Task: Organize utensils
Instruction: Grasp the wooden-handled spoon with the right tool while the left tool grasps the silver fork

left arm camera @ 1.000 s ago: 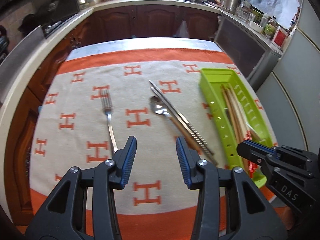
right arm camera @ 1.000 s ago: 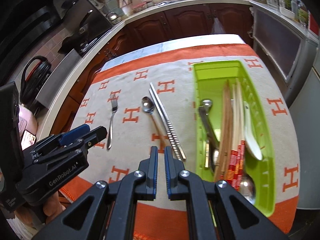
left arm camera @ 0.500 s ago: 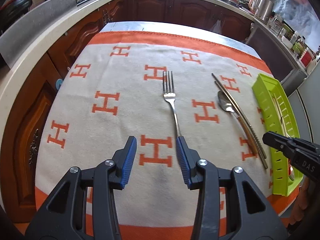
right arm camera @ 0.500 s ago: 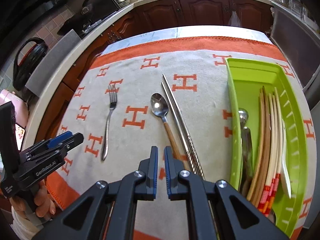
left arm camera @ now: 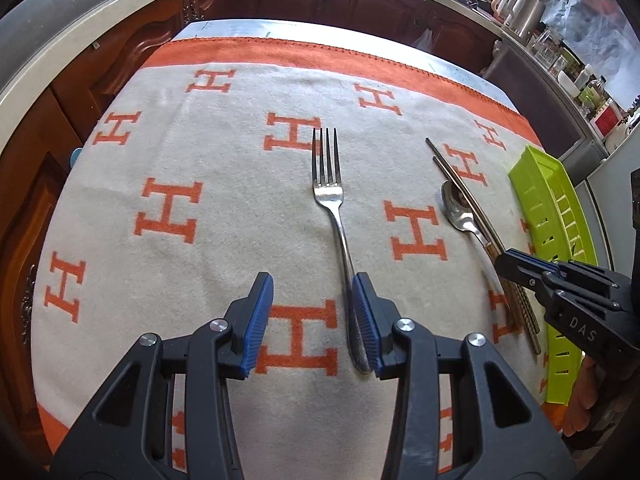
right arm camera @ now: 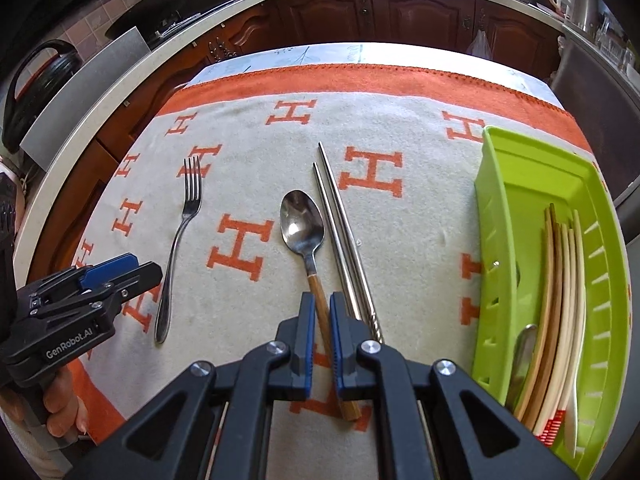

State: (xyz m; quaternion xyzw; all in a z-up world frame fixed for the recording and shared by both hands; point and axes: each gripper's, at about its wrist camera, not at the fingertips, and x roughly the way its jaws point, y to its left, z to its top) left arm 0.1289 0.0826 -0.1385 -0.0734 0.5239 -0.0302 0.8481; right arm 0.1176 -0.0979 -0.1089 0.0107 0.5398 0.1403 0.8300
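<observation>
A steel fork (left arm camera: 335, 216) lies on the H-patterned cloth; it also shows in the right wrist view (right arm camera: 182, 232). My left gripper (left arm camera: 314, 312) is open, low over the cloth, its right finger beside the fork's handle end. A wooden-handled spoon (right arm camera: 306, 240) and a pair of steel chopsticks (right arm camera: 344, 236) lie side by side mid-cloth. My right gripper (right arm camera: 319, 320) is nearly closed, its blue pads either side of the spoon's wooden handle; contact is unclear. The green utensil tray (right arm camera: 500, 208) at the right holds several chopsticks and spoons.
The orange and cream cloth (left arm camera: 180, 160) covers the table. Dark wooden cabinets and a counter surround the table's far and left sides. The right gripper shows in the left wrist view (left arm camera: 560, 292) over the chopsticks' near ends.
Both grippers have moved forward and down toward the cloth. The left one now sits beside the fork handle; the right one now straddles the spoon handle.
</observation>
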